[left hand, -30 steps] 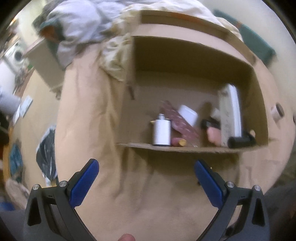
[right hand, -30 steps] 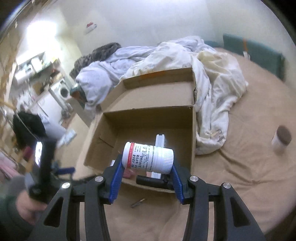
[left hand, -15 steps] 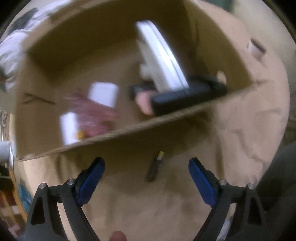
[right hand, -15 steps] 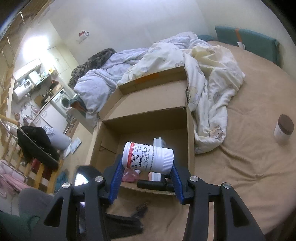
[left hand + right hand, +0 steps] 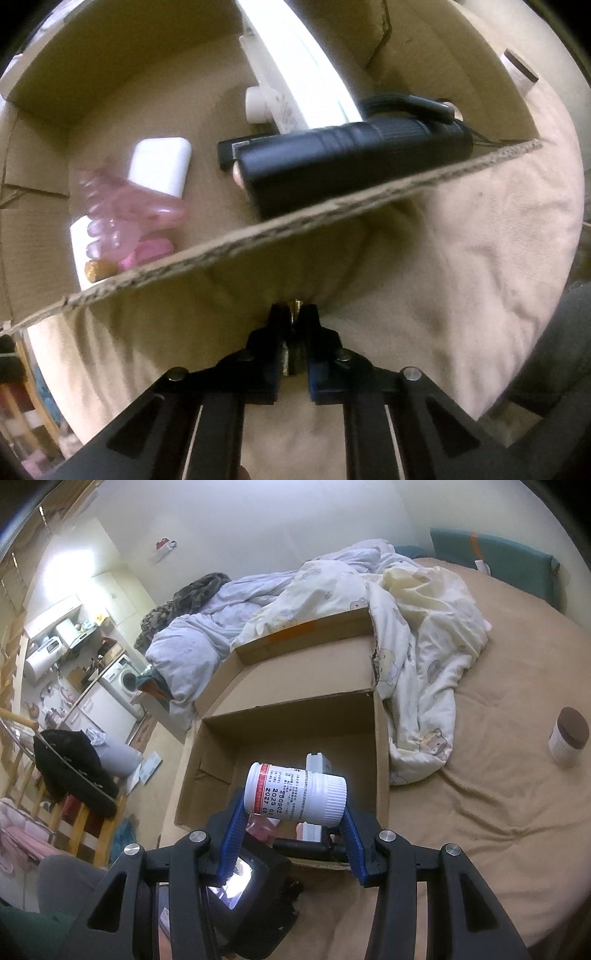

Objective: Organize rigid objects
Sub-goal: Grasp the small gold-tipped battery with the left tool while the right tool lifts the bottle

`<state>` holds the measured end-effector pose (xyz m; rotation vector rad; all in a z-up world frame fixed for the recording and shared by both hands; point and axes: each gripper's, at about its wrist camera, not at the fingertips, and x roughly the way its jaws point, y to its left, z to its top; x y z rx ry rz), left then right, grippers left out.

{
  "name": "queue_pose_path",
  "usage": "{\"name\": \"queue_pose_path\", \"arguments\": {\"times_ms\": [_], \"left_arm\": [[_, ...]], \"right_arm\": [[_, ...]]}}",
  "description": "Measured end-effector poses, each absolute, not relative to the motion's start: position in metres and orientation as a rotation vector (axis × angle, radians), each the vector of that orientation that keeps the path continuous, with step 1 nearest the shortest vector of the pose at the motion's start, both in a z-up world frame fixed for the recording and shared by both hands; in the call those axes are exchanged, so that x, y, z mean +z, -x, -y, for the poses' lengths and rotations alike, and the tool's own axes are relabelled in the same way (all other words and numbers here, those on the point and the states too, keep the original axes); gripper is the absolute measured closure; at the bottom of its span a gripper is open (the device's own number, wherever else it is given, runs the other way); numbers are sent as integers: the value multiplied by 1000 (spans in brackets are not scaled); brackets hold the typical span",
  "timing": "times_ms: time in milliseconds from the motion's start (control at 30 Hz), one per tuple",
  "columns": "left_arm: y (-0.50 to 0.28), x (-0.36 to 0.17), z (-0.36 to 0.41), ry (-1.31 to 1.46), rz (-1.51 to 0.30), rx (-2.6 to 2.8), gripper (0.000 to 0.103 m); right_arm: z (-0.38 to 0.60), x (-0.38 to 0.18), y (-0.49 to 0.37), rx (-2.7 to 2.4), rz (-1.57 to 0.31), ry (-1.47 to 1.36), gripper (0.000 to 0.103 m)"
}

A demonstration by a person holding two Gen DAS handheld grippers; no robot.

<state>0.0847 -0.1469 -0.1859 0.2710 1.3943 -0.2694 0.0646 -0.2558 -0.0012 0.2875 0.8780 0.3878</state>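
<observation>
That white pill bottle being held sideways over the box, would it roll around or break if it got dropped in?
The white bottle looks like rigid plastic, so it probably would not break. It is round and held on its side between the right gripper pads, so it would likely roll until it met the cardboard box wall.

Small object [image 5: 295, 308] mostly hidden between closed fingers [image 5: 277, 325]; pink item [image 5: 129, 218] blurred, unidentifiable

Tan-sheeted bed [image 5: 498, 812], open cardboard box [image 5: 382, 746] on it, rumpled duvet [image 5: 417, 635], brown-lidded jar [image 5: 568, 736] well apart
</observation>
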Motion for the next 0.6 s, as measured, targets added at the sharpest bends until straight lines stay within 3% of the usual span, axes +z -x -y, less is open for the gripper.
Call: {"name": "queue_pose_path", "arguments": {"times_ms": [300, 600], "left_arm": [[-72, -160, 109, -280, -1366, -177, 94], [-52, -88, 59, -220, -1200, -131, 94]], "right_arm": [[261, -5, -65, 360, -894, -291, 53], [257, -7, -66, 347, -906, -268, 53]]}}
